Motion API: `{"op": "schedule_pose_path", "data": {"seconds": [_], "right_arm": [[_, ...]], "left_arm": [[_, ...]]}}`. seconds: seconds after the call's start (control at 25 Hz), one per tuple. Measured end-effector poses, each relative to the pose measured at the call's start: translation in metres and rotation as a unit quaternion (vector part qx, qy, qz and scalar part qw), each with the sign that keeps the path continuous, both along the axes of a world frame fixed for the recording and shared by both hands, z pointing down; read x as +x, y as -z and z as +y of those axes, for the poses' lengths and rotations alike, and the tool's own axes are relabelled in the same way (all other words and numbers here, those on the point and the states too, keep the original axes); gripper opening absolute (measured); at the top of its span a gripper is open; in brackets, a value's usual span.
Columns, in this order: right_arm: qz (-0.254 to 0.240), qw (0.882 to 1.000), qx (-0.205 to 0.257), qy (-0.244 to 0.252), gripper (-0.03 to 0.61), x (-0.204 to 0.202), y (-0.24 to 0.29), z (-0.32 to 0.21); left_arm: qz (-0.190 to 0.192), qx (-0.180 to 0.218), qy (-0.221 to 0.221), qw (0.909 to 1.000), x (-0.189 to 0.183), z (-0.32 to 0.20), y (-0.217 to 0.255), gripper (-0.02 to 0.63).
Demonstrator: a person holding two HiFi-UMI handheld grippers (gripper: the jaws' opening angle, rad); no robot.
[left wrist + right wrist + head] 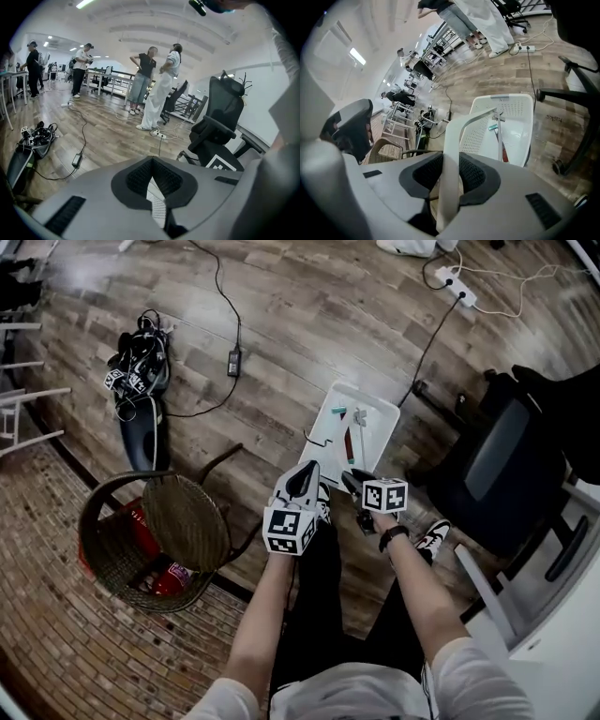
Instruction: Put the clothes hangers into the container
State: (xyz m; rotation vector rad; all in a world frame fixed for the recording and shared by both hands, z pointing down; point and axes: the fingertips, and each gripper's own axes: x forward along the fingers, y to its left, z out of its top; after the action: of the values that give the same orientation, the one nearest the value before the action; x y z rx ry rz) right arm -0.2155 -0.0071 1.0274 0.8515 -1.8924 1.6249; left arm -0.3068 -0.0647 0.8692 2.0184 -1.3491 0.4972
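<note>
Right gripper view: my right tool [449, 161] clamps a white hanger [461, 129], container [520, 117] at twelve o'clock; left tool [151, 164] sits closed, empty. Next, I judge: lower, release.

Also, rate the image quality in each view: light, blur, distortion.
Head view: even, dim light, wood-plank floor bowed by the wide lens, corners dark. Left gripper view: ceiling strip light glares, edges black, jaws soft. Right gripper view: horizon tilted, white plastic clothes hanger between the jaws slightly soft.
</note>
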Motion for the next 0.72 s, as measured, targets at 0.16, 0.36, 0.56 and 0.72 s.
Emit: {"op": "schedule_pose_path", "data": {"seconds": [0.16,0.36,0.56,0.72], "right_arm": [[0.005,1.0,-0.013,-0.018,0.124,-0.004,-0.046,-0.004],[0.045,0.999,-0.02,-0.008,0.124,0.0,-0.096,-0.012],[0.099,0.994,-0.039,0.007,0.126,0.014,-0.134,-0.014],[0.118,0.992,-0.032,0.023,0.138,0.021,-0.145,-0.012]], "left_arm": [[0.001,-0.011,0.015,0.9998,-0.008,-0.007,-0.038,0.012],[-0.006,-0.017,0.008,0.9998,-0.008,-0.018,-0.077,0.012],[-0.002,-0.018,0.011,0.9998,-0.003,-0.027,-0.1,0.012],[0.001,-0.025,-0.001,0.9997,0.011,-0.024,-0.114,0.012]]}}
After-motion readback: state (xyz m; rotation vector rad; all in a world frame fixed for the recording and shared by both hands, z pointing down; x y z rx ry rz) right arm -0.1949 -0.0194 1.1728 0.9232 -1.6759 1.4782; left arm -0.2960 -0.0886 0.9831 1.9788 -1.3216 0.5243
